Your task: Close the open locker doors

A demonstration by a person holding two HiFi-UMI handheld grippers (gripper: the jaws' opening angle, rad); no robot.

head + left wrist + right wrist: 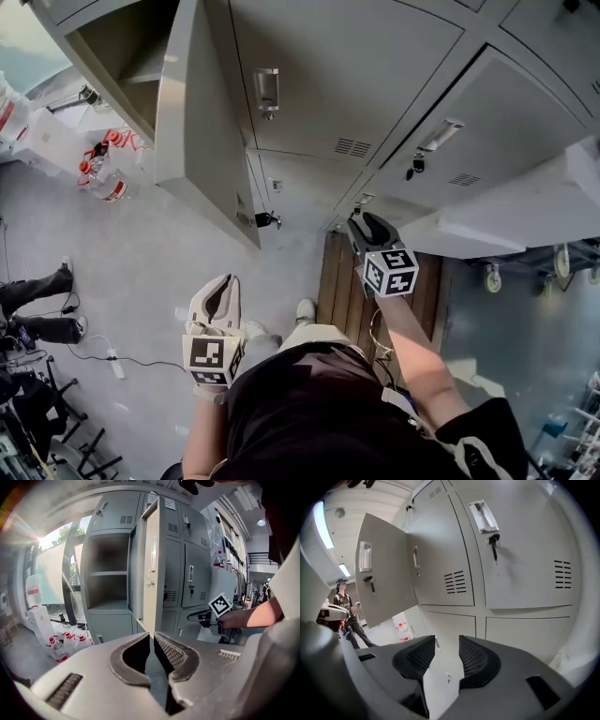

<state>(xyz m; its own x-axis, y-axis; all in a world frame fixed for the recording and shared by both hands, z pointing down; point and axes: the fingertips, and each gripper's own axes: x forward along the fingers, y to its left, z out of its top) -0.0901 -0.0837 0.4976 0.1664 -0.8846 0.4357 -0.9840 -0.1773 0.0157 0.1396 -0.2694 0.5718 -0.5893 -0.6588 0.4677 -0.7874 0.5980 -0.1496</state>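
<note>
The open locker door (pixel 202 122) stands swung out from the upper-left part of the grey locker bank. Behind it lies the open compartment (pixel 105 573), which has a single shelf across it. In the left gripper view the door is seen edge-on, straight beyond the jaws. In the right gripper view its face shows, with its handle and lock.

The left tool (pixel 223 279) is held out in front of the person, below the door's lower edge in the head view and apart from it. Its jaws are drawn together with only a sliver between the pads, and nothing sits between them.

The right tool (pixel 362 221) is held further forward, over a wooden pallet (pixel 339 281) at the foot of the lockers. It points at the closed locker doors (pixel 515 564). Its jaws stand apart and empty. A key (pixel 493 545) hangs in the lock of the closed door above it.

Red-capped bottles (pixel 101 167) stand on the floor (pixel 141 272) left of the lockers, beside the open compartment. A person (pixel 344 604) stands in the background beyond the open door. Their legs show at the left edge of the head view.
</note>
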